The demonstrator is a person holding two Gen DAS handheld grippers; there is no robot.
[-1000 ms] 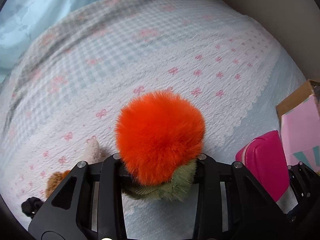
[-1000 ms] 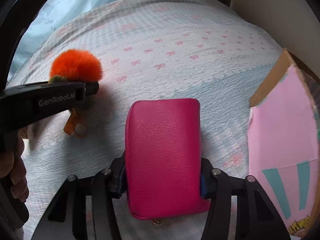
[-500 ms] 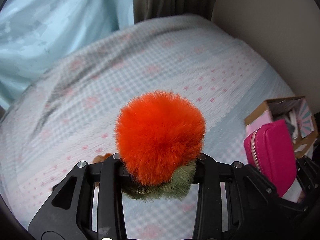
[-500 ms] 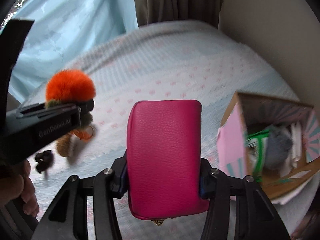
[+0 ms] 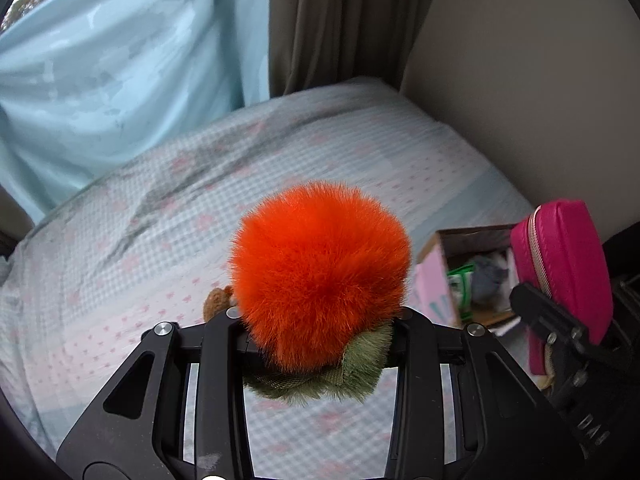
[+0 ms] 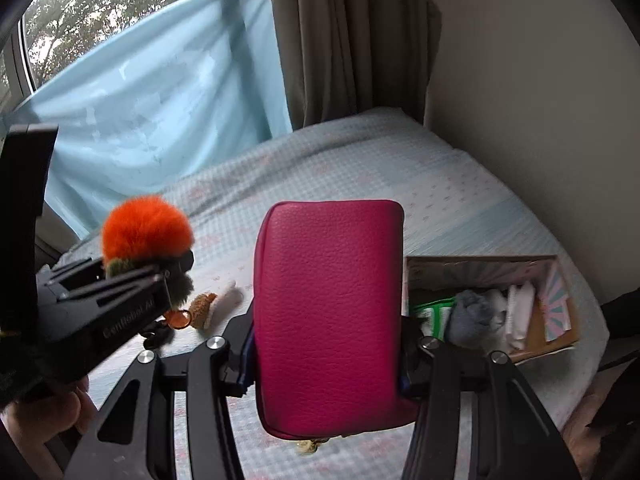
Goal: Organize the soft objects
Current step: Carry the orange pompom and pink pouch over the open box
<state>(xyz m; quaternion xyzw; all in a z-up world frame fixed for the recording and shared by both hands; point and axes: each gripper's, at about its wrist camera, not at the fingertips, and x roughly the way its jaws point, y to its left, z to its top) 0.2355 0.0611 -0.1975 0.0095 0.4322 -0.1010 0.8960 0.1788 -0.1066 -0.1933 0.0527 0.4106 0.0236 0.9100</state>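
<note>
My left gripper (image 5: pixel 320 324) is shut on a fluffy orange pom-pom (image 5: pixel 320 272) with a green furry base, held high above the bed; it also shows in the right wrist view (image 6: pixel 146 230) at the left. My right gripper (image 6: pixel 326 344) is shut on a pink leather pouch (image 6: pixel 328 304), which shows in the left wrist view (image 5: pixel 564 280) at the right. An open cardboard box (image 6: pixel 560 280) with pink sides lies on the bed at the right and holds grey and white cloth items (image 6: pixel 480 316).
A small brown and cream plush toy (image 6: pixel 212 304) and a dark item lie on the checked bedspread (image 6: pixel 360 160) below the left gripper. A light blue sheet (image 6: pixel 160 100) hangs over the window behind; a curtain and a wall stand at the right.
Both grippers have risen well above the bed with their loads. The views tilted up, so the window, curtain and the open box interior came into sight.
</note>
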